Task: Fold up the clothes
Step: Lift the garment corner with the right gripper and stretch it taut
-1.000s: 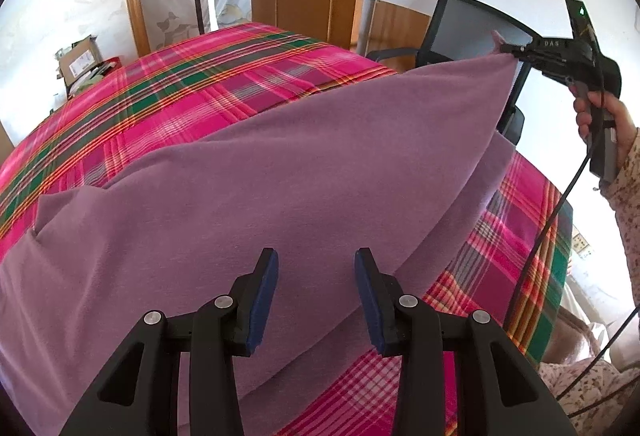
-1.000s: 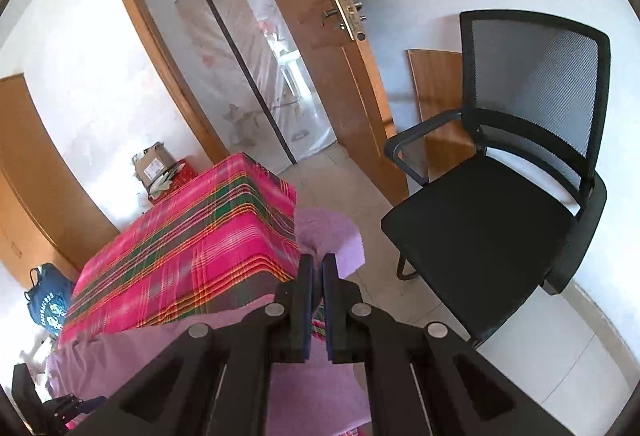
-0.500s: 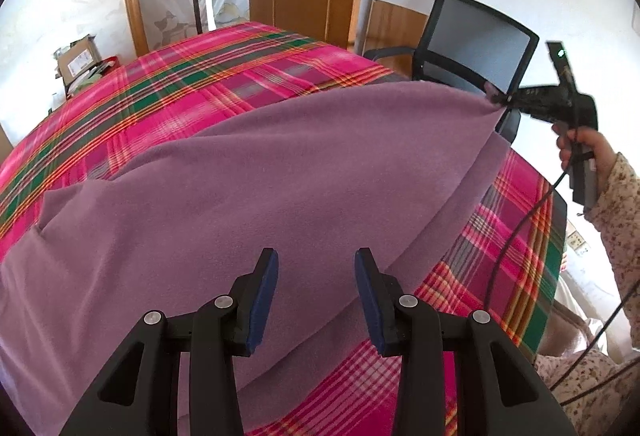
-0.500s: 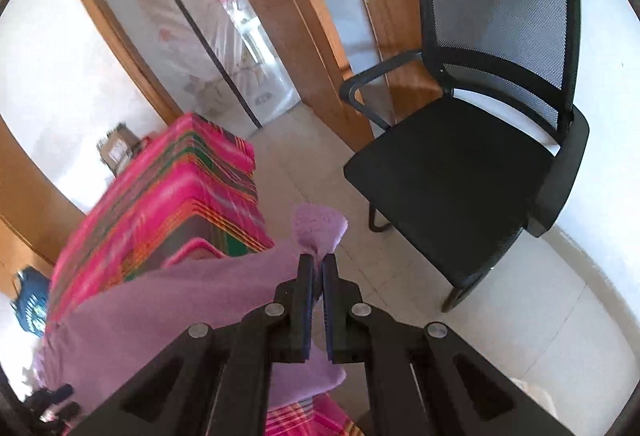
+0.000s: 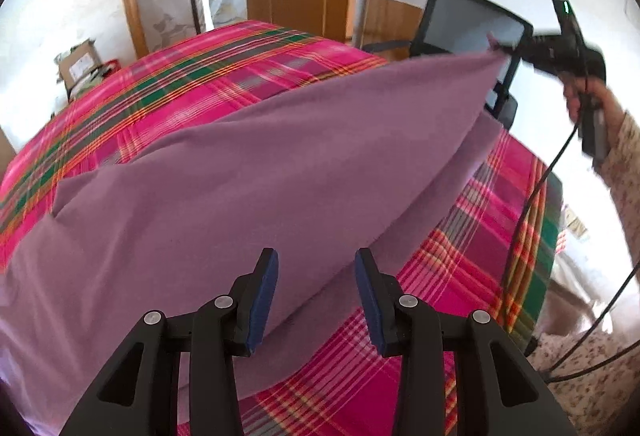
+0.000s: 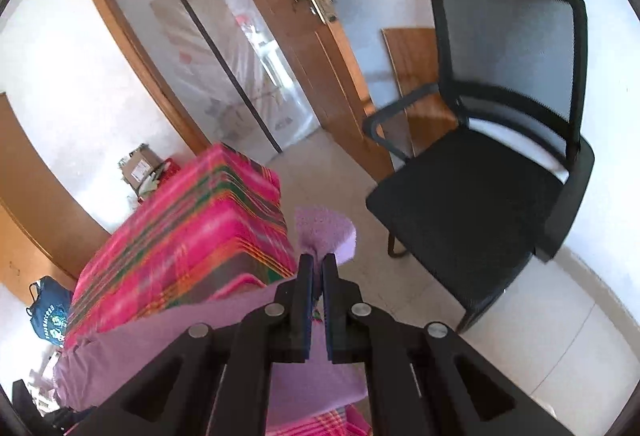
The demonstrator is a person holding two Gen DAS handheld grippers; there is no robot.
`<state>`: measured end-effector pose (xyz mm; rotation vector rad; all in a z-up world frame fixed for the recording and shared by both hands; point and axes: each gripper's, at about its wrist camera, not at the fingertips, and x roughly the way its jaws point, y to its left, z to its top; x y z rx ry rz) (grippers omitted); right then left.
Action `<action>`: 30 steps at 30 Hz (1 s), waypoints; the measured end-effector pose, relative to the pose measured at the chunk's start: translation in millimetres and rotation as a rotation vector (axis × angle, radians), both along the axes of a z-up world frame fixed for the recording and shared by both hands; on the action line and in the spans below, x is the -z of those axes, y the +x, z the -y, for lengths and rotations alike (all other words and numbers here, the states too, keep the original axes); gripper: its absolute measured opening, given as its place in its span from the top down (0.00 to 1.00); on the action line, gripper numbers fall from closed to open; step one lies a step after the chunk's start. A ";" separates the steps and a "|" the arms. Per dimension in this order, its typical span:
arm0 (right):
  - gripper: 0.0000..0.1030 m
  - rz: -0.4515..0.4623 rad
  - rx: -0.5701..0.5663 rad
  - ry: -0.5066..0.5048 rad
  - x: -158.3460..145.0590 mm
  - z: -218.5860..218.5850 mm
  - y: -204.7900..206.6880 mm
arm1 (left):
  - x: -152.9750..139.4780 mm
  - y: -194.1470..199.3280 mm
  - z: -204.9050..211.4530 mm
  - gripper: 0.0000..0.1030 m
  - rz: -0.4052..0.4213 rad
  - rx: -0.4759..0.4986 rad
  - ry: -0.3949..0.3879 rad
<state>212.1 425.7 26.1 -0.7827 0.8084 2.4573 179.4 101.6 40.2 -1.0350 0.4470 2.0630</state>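
A purple garment (image 5: 248, 187) lies spread over a bed with a pink plaid cover (image 5: 192, 83). My left gripper (image 5: 316, 272) is open and empty, hovering just above the garment's near edge. My right gripper (image 6: 317, 268) is shut on a corner of the purple garment (image 6: 324, 228) and holds it lifted above the bed's far right side, so the cloth stretches taut up to it. It also shows in the left wrist view (image 5: 516, 49), held by a hand.
A black mesh office chair (image 6: 492, 163) stands on the tiled floor right of the bed. A wooden door (image 6: 316, 47) and a glass sliding door are behind. A cardboard box (image 6: 138, 165) and a blue bag (image 6: 50, 312) lie beyond the bed.
My right gripper dipped with the garment corner, then rose again and swung outward. The left gripper has stayed in place and open.
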 end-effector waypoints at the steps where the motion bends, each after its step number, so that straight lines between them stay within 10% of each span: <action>1: 0.95 -0.002 -0.003 0.009 -5.6 1.1 -1.2 | 1.3 1.2 -2.3 0.60 -0.005 0.009 -0.009; 26: 0.95 -0.053 -0.068 0.098 -61.9 10.4 -20.4 | 11.9 1.7 -32.1 0.61 -0.125 -0.002 -0.118; 30: 0.95 -0.047 -0.064 0.090 -57.5 7.2 -19.9 | 0.5 6.2 -27.9 0.92 -0.177 0.006 -0.099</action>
